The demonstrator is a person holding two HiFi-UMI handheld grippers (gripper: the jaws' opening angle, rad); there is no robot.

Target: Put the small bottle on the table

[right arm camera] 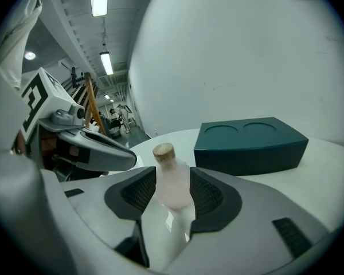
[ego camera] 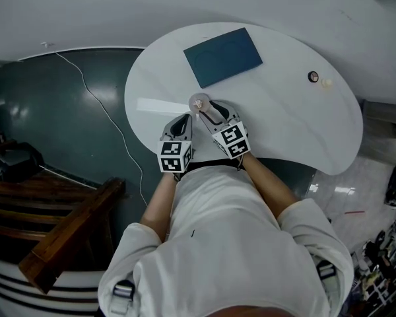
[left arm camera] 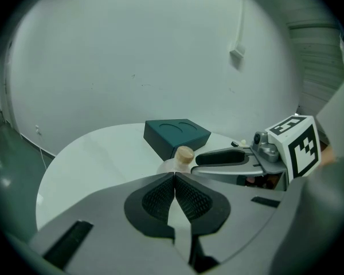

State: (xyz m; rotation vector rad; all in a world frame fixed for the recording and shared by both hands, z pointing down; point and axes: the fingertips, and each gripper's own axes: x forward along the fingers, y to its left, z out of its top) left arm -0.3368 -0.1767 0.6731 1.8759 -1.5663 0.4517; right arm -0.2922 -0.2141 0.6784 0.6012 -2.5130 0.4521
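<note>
The small bottle (right arm camera: 172, 183) stands upright on the white table (ego camera: 287, 127), near the edge on the person's side and in front of the dark green box (right arm camera: 249, 143). It is between the jaws of the right gripper (right arm camera: 172, 196). These jaws stand apart, with one ribbed pad at each side of the bottle's body. The pads are just beside the body and do not seem to press it, so the bottle appears to rest on its own base. The left gripper (left arm camera: 175, 195) is beside it, and its jaws are together with nothing between them.

The bottle looks like frosted glass with a cork stopper (right arm camera: 164, 151). It is probably light, stiff and smooth, and it can break if it falls. The body is wider than the neck and it is the good place to take hold, low and across the round sides. The cork is not a safe place (it may come out). The base is narrow, so a small push from a pad can tip the bottle. In this judgement the placing is nearly done, and the right gripper should go straight back without touching the sides.
</note>
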